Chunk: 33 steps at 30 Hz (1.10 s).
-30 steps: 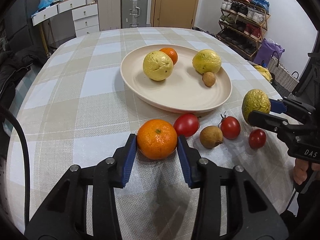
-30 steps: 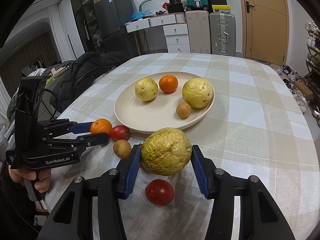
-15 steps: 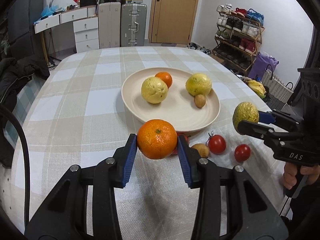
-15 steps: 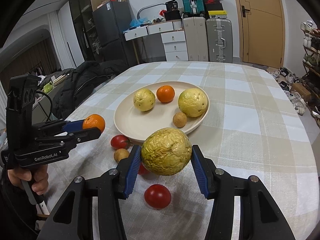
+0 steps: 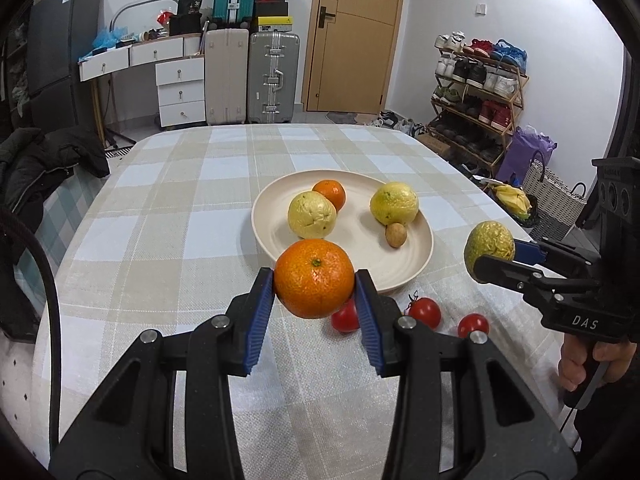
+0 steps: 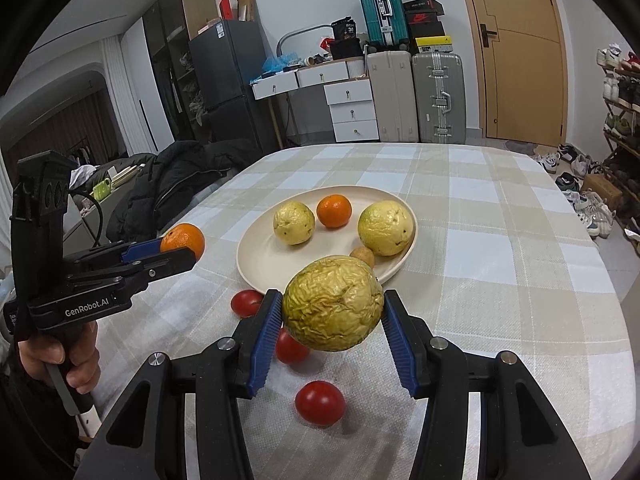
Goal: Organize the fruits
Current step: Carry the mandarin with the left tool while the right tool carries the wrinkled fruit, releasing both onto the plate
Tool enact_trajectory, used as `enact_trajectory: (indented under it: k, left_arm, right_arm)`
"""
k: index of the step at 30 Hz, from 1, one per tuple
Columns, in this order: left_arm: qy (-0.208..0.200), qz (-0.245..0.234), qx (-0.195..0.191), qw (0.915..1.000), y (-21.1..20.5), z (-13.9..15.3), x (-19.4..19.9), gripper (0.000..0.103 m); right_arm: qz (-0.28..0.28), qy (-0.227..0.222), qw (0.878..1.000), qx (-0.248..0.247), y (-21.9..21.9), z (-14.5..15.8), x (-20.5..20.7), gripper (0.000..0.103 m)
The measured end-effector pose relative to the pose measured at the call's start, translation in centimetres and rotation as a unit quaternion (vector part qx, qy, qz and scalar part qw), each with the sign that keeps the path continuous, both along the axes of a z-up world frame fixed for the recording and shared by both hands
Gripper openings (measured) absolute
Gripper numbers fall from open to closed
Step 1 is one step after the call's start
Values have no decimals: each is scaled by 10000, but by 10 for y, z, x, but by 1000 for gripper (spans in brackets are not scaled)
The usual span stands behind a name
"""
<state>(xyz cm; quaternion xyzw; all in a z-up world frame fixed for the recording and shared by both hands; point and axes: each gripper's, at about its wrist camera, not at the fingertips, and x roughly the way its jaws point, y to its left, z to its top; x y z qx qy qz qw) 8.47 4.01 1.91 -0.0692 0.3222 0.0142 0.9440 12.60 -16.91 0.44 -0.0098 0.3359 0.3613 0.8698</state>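
Orange fruit, a mandarin, is clamped in the left gripper above the tabletop — the plate lies just ahead. The right gripper grips a wrinkled green fruit, the plate also ahead — fruits there crowd the far half; tomatoes lie below.

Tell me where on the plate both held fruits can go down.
The plate is bare across its near half, bordered by its front rim, the left yellow fruit and the small brown fruit. The far half is crowded: small orange and right yellow fruit. Red tomatoes crowd the cloth before the rim.
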Motion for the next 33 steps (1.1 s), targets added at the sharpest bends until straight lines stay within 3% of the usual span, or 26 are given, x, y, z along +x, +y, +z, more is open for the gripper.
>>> enact_trajectory:
  k: [33]
  left_arm:
    - [9,257,202,9995,0,-12,34,38]
  right_arm:
    - [238,91,9996,-75,26,1,28,51]
